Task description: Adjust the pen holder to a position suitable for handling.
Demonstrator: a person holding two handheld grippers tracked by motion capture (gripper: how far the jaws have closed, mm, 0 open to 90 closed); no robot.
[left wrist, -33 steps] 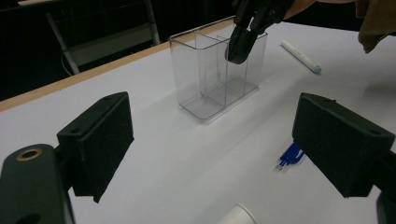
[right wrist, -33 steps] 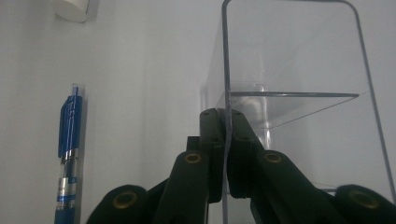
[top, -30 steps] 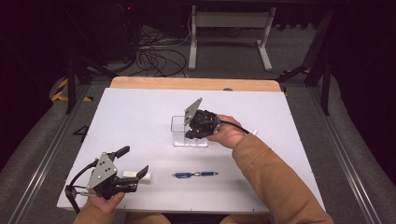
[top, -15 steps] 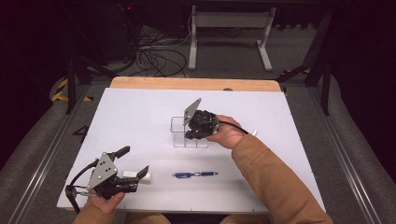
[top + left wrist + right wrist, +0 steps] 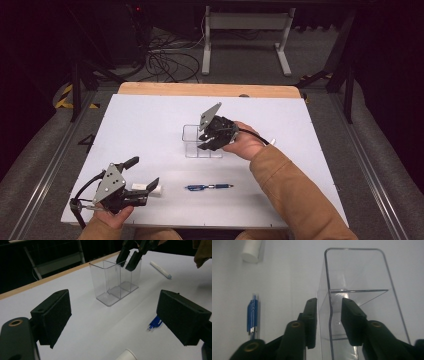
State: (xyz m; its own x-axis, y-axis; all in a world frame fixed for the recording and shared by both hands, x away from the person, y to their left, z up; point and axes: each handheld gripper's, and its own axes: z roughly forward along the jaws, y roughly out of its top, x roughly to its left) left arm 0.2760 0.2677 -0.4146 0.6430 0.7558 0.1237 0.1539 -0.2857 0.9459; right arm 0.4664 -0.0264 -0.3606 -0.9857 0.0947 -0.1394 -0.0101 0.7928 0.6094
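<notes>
A clear two-compartment holder (image 5: 192,135) (image 5: 112,282) (image 5: 359,272) stands upright mid-table. My right gripper (image 5: 205,142) (image 5: 328,315) (image 5: 125,265) reaches down over its near rim, one jaw inside and one outside the side wall. The jaws have just been opening, and a gap shows on each side of the wall, so the pads are off it. My left gripper (image 5: 145,172) (image 5: 113,317) rests open at the front left, with nothing between its pads. A blue pen (image 5: 209,187) (image 5: 155,322) (image 5: 252,315) lies at the front centre.
A short white marker (image 5: 152,189) (image 5: 126,355) (image 5: 252,250) lies just beyond the left gripper's tips. Another white marker (image 5: 160,269) lies to the right of the holder. The table's wooden far edge (image 5: 210,90) borders a dark floor with cables.
The right gripper's jaws stand a little wider apart at the holder's wall. The holder, the pen and the left gripper have stayed where they were.
</notes>
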